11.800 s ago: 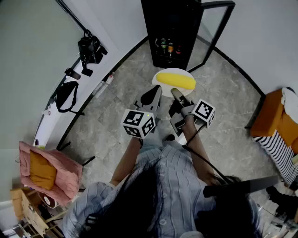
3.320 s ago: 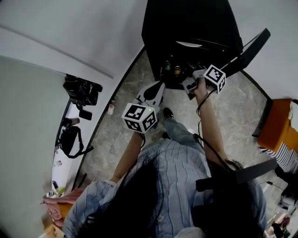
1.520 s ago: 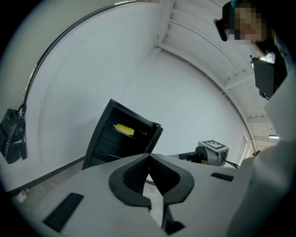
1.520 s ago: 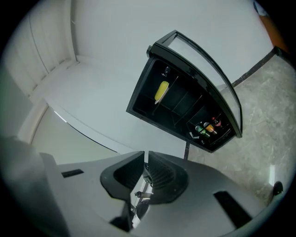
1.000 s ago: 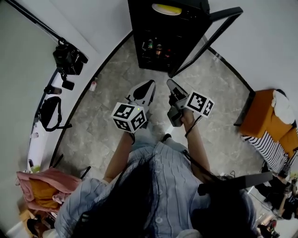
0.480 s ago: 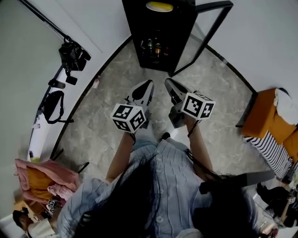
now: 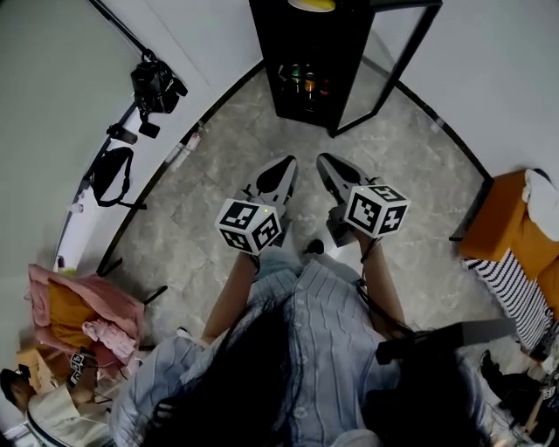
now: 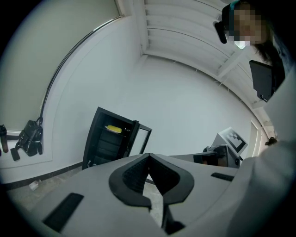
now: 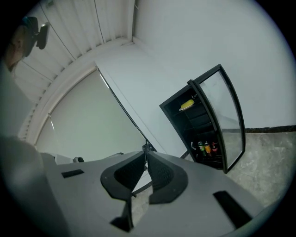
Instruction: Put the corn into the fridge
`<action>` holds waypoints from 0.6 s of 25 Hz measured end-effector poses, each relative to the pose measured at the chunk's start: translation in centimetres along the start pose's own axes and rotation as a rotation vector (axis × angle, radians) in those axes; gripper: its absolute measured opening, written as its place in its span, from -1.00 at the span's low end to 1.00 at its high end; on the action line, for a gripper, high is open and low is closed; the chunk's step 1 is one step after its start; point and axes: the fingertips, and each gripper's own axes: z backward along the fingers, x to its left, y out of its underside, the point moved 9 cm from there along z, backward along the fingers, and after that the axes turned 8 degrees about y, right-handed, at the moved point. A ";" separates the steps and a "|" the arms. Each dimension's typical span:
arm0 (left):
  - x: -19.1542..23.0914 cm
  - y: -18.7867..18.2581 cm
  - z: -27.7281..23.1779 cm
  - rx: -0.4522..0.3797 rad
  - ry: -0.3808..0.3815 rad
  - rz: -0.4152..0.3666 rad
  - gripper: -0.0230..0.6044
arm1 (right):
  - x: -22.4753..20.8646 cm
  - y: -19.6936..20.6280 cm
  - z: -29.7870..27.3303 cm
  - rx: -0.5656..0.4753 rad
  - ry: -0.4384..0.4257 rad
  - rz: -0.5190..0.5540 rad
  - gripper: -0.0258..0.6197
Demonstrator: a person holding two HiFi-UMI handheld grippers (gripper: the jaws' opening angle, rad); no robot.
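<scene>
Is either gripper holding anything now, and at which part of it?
Nothing is held. The left gripper and the right gripper are both shut and empty; the corn lies inside the fridge.

yellow corn [image 7: 313, 4]; black fridge [image 7: 307, 48]; grey marbled floor [image 7: 218, 166]; orange seat [image 7: 507, 218]; black-white striped cloth [image 7: 517, 286]; pink cloth [image 7: 92, 303].

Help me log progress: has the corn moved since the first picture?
Yes. The corn went from in front of the fridge to an upper shelf inside it.
</scene>
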 end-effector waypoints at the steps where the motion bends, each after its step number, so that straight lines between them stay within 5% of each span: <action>1: -0.4 0.2 0.5 -0.001 -0.005 0.000 -0.91 | 0.2 0.5 0.5 0.006 -0.004 0.001 -0.82; 15: -4.0 3.1 4.7 -0.014 -0.040 0.013 -0.91 | 1.9 4.7 5.6 0.031 0.001 0.104 -0.87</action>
